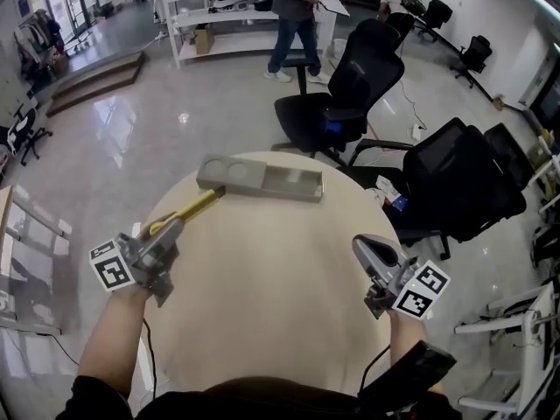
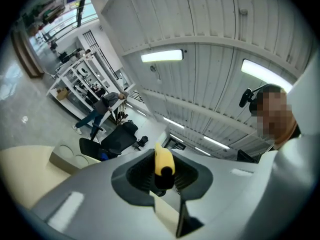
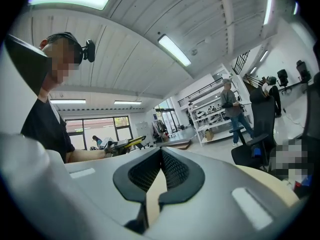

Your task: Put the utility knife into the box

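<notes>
Round beige worktop (image 1: 262, 304) with grey box (image 1: 262, 178) at far edge, right claw (image 1: 367, 248) shut empty, left claw (image 1: 178, 225) clamped on yellow utility knife (image 1: 194, 208), tip near box's left end.

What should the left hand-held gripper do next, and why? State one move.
Probably carry the utility knife forward and right over the box, to its open rectangular compartment: the left hand-held gripper grips the knife, the tip only near the box's left end.
</notes>
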Action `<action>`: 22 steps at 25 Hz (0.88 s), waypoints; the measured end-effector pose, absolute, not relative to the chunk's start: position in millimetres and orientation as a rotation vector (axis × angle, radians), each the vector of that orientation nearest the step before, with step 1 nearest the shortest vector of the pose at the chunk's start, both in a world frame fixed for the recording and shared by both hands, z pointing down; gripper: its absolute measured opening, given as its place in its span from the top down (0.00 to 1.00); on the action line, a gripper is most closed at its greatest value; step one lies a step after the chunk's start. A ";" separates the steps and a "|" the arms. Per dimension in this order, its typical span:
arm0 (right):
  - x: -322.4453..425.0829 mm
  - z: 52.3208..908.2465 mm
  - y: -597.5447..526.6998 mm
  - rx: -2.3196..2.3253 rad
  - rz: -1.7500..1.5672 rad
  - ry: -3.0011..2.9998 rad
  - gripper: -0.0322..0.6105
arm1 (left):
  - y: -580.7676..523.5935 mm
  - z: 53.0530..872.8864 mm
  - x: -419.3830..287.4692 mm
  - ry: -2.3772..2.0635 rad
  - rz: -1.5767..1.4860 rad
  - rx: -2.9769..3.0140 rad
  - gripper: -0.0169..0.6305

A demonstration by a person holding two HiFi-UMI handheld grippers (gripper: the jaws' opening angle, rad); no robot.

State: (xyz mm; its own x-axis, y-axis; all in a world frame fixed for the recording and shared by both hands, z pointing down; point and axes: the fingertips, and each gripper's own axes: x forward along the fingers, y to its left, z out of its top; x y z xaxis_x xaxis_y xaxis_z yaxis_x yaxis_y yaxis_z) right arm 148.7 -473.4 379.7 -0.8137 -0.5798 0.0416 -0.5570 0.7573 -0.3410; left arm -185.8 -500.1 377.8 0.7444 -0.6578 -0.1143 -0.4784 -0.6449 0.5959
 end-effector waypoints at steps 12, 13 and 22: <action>159.0 466.3 -633.7 -0.907 -0.434 2.934 0.93 | -689.8 458.0 -109.1 -0.698 -0.208 2.539 0.87; 157.8 475.8 -644.7 -0.900 -0.421 2.946 0.93 | -702.3 469.5 -99.9 -0.675 -0.171 2.557 0.87; 164.2 552.9 -713.3 -0.877 -0.343 2.999 0.93 | -784.7 575.7 -20.3 -0.461 0.363 2.849 0.87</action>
